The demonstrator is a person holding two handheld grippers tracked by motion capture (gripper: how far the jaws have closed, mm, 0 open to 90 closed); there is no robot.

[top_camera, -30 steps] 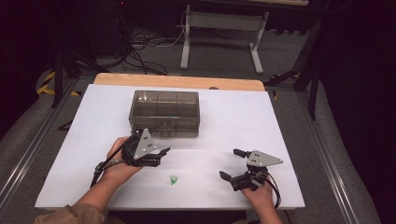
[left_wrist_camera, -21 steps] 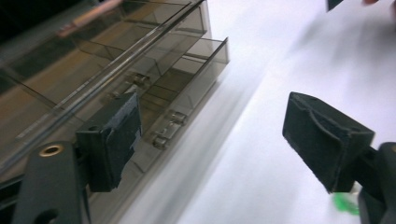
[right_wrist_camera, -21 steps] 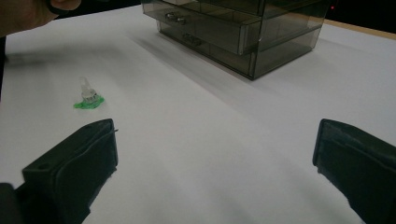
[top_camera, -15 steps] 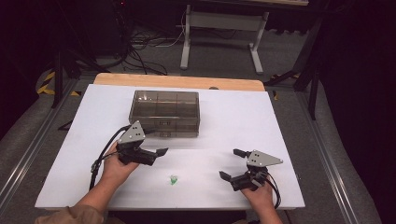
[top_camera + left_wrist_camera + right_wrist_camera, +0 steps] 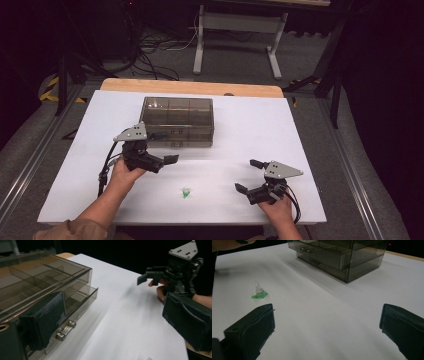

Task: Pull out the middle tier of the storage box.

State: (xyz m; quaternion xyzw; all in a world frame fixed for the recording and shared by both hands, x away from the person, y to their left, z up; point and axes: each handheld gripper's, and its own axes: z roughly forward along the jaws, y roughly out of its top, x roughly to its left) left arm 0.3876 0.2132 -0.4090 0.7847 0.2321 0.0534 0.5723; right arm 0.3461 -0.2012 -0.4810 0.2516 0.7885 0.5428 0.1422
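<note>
A smoky clear drawer box (image 5: 177,122) stands at the table's middle back, and one drawer (image 5: 83,296) with a metal handle (image 5: 65,329) sticks out a little. My left gripper (image 5: 161,148) is open at the box's front left corner. In the left gripper view its left pad (image 5: 48,315) lies in front of that drawer's face. A small clear piece on a green base (image 5: 186,192) rests on the white table near the front. My right gripper (image 5: 249,176) is open at the front right, holding nothing. The green piece (image 5: 259,293) lies ahead to its left.
The white sheet (image 5: 300,150) covers the table, with a wooden edge (image 5: 190,87) at the back. Beyond stand a metal stand (image 5: 235,30) and cables on the floor. The right gripper (image 5: 172,272) appears across the table in the left gripper view.
My left gripper has moved left and back toward the box's front. The right gripper and the green piece have stayed put.
</note>
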